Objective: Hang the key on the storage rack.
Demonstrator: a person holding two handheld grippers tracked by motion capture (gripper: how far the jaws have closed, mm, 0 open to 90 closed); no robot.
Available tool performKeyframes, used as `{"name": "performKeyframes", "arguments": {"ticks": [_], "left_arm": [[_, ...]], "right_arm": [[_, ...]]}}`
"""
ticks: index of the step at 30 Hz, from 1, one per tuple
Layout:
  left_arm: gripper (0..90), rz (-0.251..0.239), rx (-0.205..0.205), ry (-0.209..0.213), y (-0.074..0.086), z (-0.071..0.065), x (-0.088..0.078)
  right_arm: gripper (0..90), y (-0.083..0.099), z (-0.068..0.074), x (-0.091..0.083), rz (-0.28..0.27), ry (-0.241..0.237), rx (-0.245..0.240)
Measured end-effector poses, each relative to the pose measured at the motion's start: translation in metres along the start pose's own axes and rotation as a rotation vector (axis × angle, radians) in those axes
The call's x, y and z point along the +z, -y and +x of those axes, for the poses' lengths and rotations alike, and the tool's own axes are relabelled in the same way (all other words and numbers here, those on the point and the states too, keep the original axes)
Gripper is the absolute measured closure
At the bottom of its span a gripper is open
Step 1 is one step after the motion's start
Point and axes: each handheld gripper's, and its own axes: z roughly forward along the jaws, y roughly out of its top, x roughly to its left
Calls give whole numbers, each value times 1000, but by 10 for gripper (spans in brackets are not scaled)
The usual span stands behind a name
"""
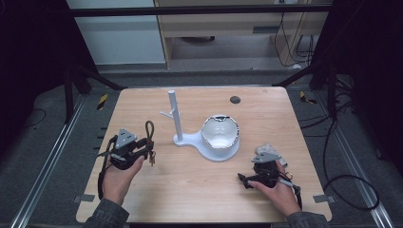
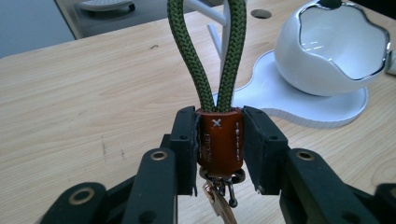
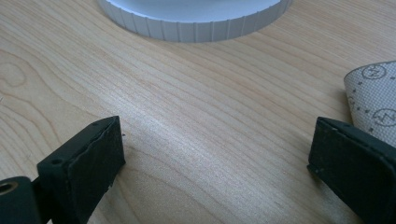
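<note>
A keychain with a green rope loop (image 2: 187,51) and a brown leather sleeve (image 2: 218,137) sits between my left gripper's (image 2: 218,144) jaws, which are shut on the sleeve. The loop stands up ahead and small metal keys hang below. In the high view my left gripper (image 1: 142,153) holds the keychain (image 1: 150,133) at the table's left, left of a white stand (image 1: 175,116) with an upright post and a side branch. My right gripper (image 1: 264,171) rests at the table's right front. Its jaws stand wide open over bare wood (image 3: 217,140), nothing between them.
The stand's flat base (image 1: 202,144) carries a white cracked-egg-shaped bowl (image 1: 219,133), also in the left gripper view (image 2: 336,51). A pale patterned cloth piece (image 3: 373,93) lies beside my right gripper's right jaw. A dark round hole (image 1: 235,99) marks the far tabletop.
</note>
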Motion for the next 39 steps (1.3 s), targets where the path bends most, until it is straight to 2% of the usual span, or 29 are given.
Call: {"name": "performKeyframes", "arguments": {"ticks": [9, 19, 39], "left_arm": [[659, -34, 3, 6, -9, -9, -1], [659, -91, 19, 32, -26, -26, -1], [658, -73, 28, 38, -40, -36, 24]], "right_arm": [[33, 0, 0, 0, 0, 0, 0], [34, 0, 0, 0, 2, -1, -1], [34, 1, 0, -1, -1, -3, -1]]}}
